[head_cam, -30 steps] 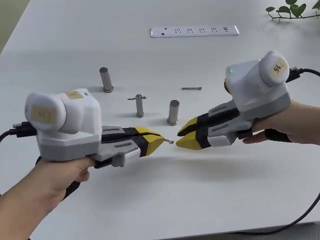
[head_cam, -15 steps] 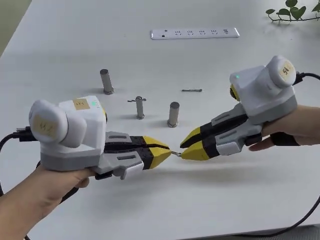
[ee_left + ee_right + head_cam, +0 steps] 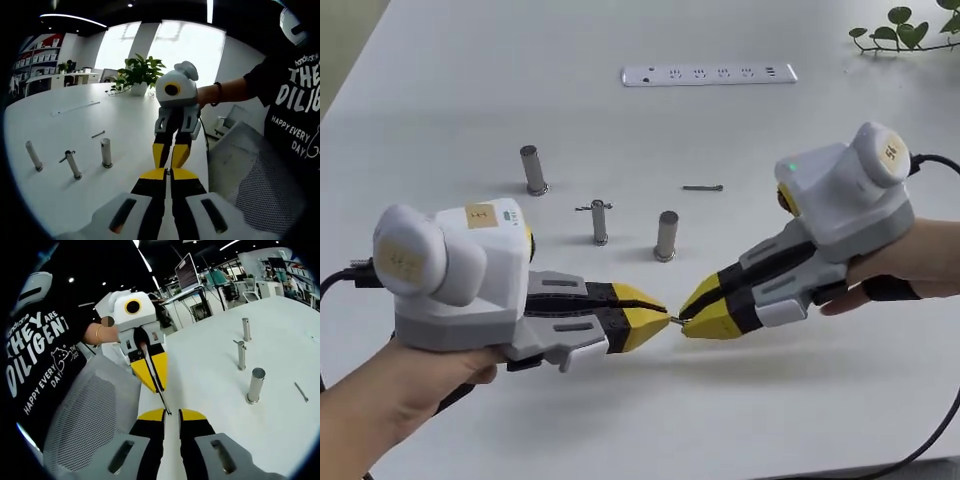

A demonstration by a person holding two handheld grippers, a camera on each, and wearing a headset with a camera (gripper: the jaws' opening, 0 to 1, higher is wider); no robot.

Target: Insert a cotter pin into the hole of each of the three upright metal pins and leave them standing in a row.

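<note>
Slanting down the middle of the right gripper view, a cotter pin (image 3: 165, 403) is clenched at its far end by the left gripper (image 3: 156, 388); its near end lies in the narrow gap between the jaws of the right gripper (image 3: 172, 414), and whether they pinch it cannot be told; in the head view, just above centre, three posts stand apart on the table (image 3: 470, 80): left post (image 3: 531, 168), middle post (image 3: 599, 220) with a pin through its top, right post (image 3: 666, 234); a spare pin (image 3: 703, 187) lies to their upper right; a power strip (image 3: 708, 74) lies near the top edge.
</note>
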